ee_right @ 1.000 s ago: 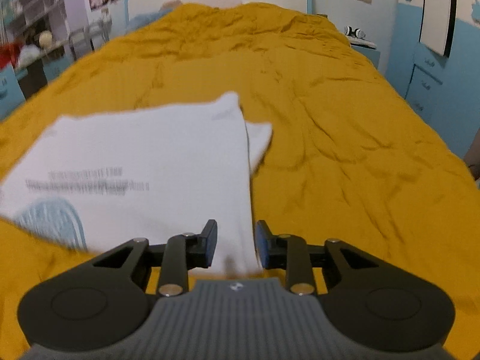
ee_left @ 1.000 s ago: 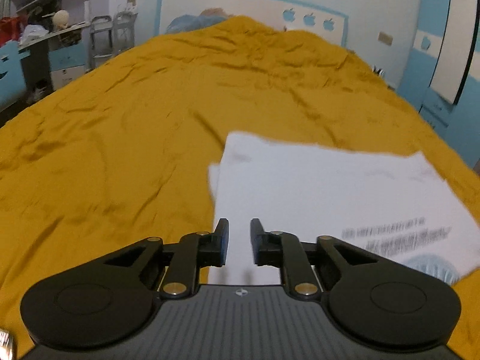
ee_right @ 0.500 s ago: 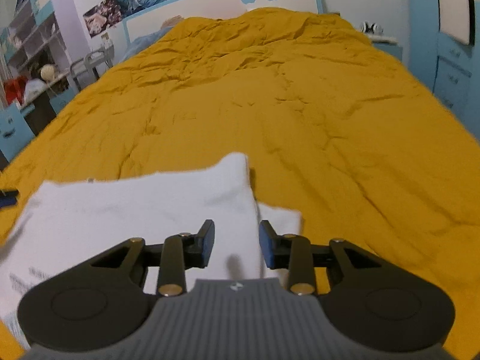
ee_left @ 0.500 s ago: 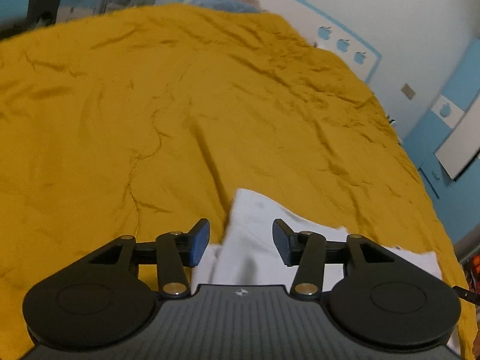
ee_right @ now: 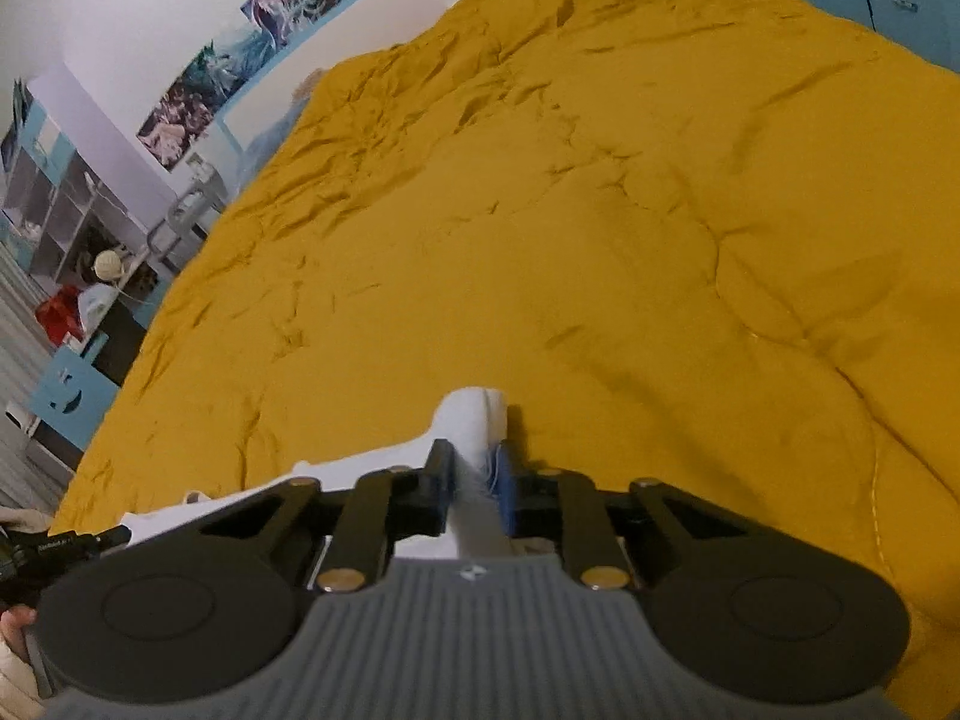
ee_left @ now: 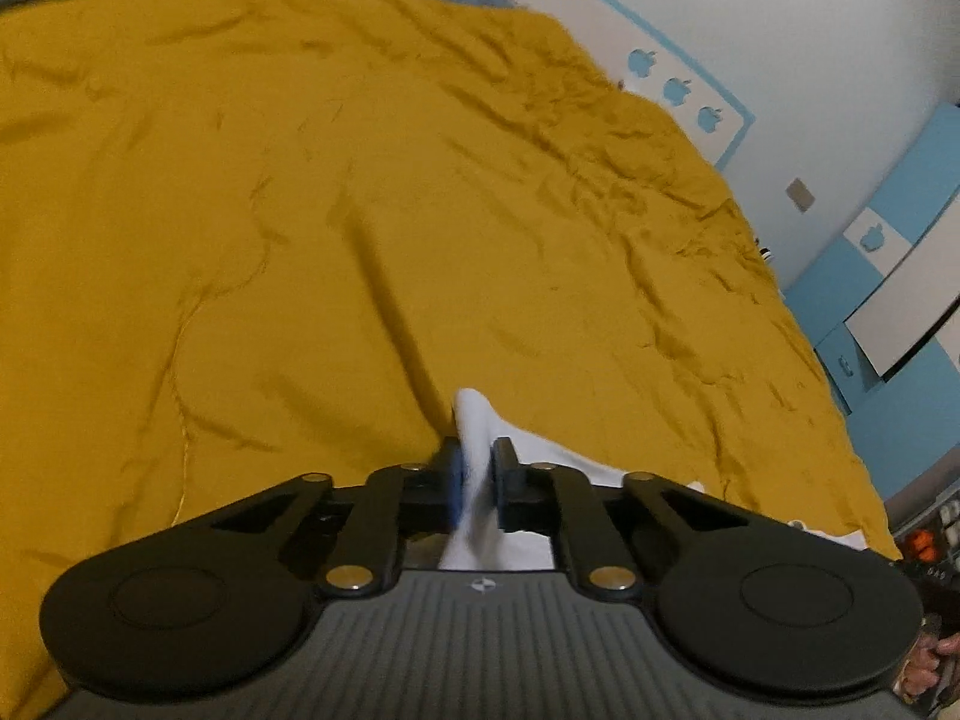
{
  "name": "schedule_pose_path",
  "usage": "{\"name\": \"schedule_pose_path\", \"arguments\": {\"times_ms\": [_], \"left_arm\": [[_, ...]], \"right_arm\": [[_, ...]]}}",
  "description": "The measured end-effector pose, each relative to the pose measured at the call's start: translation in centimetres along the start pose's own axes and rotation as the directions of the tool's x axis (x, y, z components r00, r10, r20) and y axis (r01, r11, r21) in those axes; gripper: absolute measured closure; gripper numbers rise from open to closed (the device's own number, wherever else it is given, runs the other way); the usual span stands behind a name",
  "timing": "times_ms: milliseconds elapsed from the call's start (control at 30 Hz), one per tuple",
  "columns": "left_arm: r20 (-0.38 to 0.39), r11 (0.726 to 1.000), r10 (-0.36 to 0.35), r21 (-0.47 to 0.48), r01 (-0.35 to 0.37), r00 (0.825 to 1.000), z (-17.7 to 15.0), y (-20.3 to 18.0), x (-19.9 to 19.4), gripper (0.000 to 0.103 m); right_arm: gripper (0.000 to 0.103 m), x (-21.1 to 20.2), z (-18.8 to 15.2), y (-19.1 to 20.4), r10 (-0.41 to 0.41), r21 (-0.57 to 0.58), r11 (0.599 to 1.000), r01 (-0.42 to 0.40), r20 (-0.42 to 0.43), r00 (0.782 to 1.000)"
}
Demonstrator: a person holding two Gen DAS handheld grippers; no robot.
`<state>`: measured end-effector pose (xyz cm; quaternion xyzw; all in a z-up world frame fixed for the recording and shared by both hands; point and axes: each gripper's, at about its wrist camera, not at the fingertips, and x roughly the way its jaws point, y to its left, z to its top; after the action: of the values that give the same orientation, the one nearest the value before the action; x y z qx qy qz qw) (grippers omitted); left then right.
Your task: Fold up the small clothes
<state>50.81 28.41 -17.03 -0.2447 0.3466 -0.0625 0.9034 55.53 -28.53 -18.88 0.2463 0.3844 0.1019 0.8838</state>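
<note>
No wording or number can be read anywhere; the only signs are blue apple-shaped cutouts (ee_left: 677,87) on the white headboard (ee_left: 588,42), and small pale lettering on a black device (ee_right: 57,543) too blurred to make out.

My tongs are black with blue pads (ee_left: 457,474), on a ribbed grey body. The shirt (ee_left: 474,420) is plain white. The bed (ee_left: 300,210) cover is mustard yellow. The far headboard (ee_right: 384,12) is white, edged light blue, with blue apple shapes.
</note>
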Motion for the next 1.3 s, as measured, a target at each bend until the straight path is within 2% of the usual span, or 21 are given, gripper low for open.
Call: {"name": "schedule_pose_path", "arguments": {"times_ms": [133,233,367,433,500,567,667,767,867,933,1033,1167,1300], "left_arm": [[0.068,0.998,-0.026,0.056,0.022,0.997,0.3,-1.8,-1.4,0.094],[0.064,0.995,-0.018,0.102,0.011,0.998,1.0,-3.1,-0.7,0.094],[0.004,0.992,0.055,0.114,-0.056,0.998,0.4,-2.7,1.6,0.094],[-0.017,0.992,0.08,0.101,-0.078,0.997,0.1,-2.2,1.6,0.083],[-0.022,0.991,0.092,0.096,-0.089,0.996,0.1,-2.0,0.7,0.078],[-0.014,0.991,0.093,0.1,-0.091,0.996,0.1,-2.0,-0.9,0.067],[-0.014,0.991,0.092,0.095,-0.09,0.996,-0.5,-2.1,-3.6,0.065],[-0.023,0.994,0.082,0.079,-0.08,0.996,-1.9,-2.0,-6.1,0.065],[-0.039,0.996,0.081,0.035,-0.079,0.996,-3.8,-1.5,-8.2,0.065],[-0.047,0.996,0.092,0.011,-0.092,0.995,-5.4,-1.4,-9.8,0.065],[-0.065,0.996,0.084,-0.013,-0.085,0.994,-7.4,-1.2,-12.3,0.065],[-0.076,0.991,0.131,0.027,-0.129,0.988,-9.2,-1.9,-15.0,0.065],[-0.081,0.99,0.137,0.03,-0.135,0.987,-10.7,-2.3,-16.6,0.065]], "right_arm": [[0.099,-2.3,0.1,0.5,0.016,0.005,1.0,-0.017,0.079,0.997],[0.1,-4.1,1.1,1.8,-0.005,-0.043,0.999,0.011,0.134,0.991],[0.099,-2.1,1.4,1.9,-0.069,-0.056,0.996,0.072,0.063,0.996],[0.097,-1.1,1.0,1.5,-0.073,-0.031,0.997,0.074,0.027,0.997],[0.087,-0.9,0.7,1.0,-0.077,0.002,0.997,0.077,0.018,0.997],[0.08,-2.0,0.4,1.0,-0.074,0.012,0.997,0.074,0.031,0.997],[0.08,-4.5,-0.5,1.1,-0.056,0.006,0.998,0.056,0.038,0.998],[0.08,-7.6,-2.4,1.1,-0.036,-0.008,0.999,0.036,0.014,0.999],[0.08,-9.9,-4.7,0.7,-0.051,-0.012,0.999,0.051,-0.018,0.999],[0.08,-11.2,-6.2,0.2,-0.079,0.006,0.997,0.08,-0.042,0.996],[0.08,-14.6,-8.6,-0.6,-0.086,0.059,0.994,0.087,-0.03,0.996],[0.078,-18.1,-11.7,-1.0,-0.097,0.113,0.988,0.102,-0.05,0.994],[0.076,-19.7,-14.3,-0.8,-0.098,0.156,0.982,0.11,-0.081,0.992]]}}
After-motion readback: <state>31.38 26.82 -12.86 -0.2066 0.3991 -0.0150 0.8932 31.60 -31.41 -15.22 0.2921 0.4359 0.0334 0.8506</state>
